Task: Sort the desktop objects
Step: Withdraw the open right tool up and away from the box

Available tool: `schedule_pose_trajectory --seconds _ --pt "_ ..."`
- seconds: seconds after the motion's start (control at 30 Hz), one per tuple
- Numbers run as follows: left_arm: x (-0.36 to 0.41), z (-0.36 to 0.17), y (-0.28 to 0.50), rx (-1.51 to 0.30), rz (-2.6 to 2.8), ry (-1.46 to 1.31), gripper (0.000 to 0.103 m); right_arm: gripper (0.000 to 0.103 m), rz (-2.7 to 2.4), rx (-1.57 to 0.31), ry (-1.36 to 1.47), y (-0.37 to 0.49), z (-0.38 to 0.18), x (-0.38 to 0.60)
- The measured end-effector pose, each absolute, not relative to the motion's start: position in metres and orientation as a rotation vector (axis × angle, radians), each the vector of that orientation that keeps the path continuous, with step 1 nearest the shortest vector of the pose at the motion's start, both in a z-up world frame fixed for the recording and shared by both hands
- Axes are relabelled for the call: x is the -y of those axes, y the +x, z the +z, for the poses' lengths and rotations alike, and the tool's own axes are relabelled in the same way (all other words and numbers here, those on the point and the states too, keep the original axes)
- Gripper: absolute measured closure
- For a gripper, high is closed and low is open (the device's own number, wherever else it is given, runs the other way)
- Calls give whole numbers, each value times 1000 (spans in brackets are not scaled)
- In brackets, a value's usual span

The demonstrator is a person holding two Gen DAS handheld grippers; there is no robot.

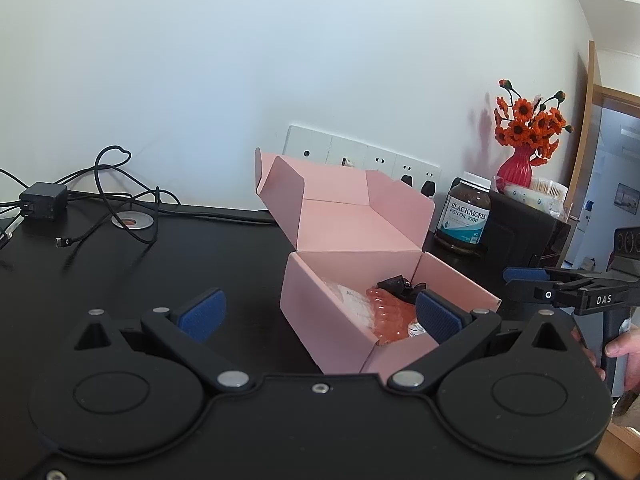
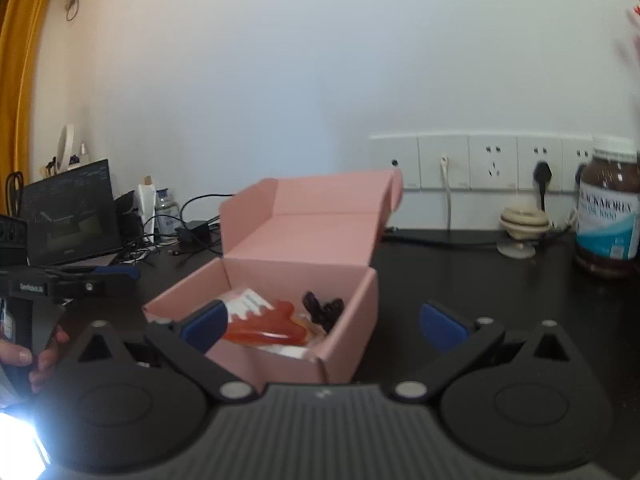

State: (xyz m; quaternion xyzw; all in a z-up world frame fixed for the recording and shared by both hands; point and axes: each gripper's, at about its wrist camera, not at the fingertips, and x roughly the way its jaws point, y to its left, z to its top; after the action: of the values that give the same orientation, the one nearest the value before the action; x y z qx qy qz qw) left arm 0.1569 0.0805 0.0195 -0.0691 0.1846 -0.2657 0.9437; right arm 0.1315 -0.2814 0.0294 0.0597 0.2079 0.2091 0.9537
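An open pink cardboard box (image 1: 320,308) stands on the black desk (image 1: 120,280), lid flap raised. Inside lie an orange packet (image 1: 390,316), a white bubble-wrap packet (image 1: 352,300) and a small black item (image 1: 396,284). My left gripper (image 1: 320,316) is open and empty, straddling the box's near left corner. My right gripper (image 2: 324,324) is open and empty, just in front of the box (image 2: 276,280); its left finger overlaps the orange packet (image 2: 268,328). The black item (image 2: 324,310) lies at the box's right. Each gripper shows in the other's view, the right one (image 1: 520,276) and the left one (image 2: 116,272).
A fish oil jar (image 1: 464,212) stands right of the box, also in the right wrist view (image 2: 608,212). A red vase of orange flowers (image 1: 520,140) and a black box (image 1: 524,224) stand behind. A charger with tangled cables (image 1: 44,200) lies far left. A laptop (image 2: 68,212) stands at left.
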Motion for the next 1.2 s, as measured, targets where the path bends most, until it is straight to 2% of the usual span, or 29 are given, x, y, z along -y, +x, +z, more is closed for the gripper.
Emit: schedule_pose_trajectory --seconds 0.9,1.2 --pt "-55 19 143 -391 -448 41 0 1 470 -317 248 119 24 309" --pt "-44 19 126 -449 -437 101 0 1 490 -293 242 113 25 308"
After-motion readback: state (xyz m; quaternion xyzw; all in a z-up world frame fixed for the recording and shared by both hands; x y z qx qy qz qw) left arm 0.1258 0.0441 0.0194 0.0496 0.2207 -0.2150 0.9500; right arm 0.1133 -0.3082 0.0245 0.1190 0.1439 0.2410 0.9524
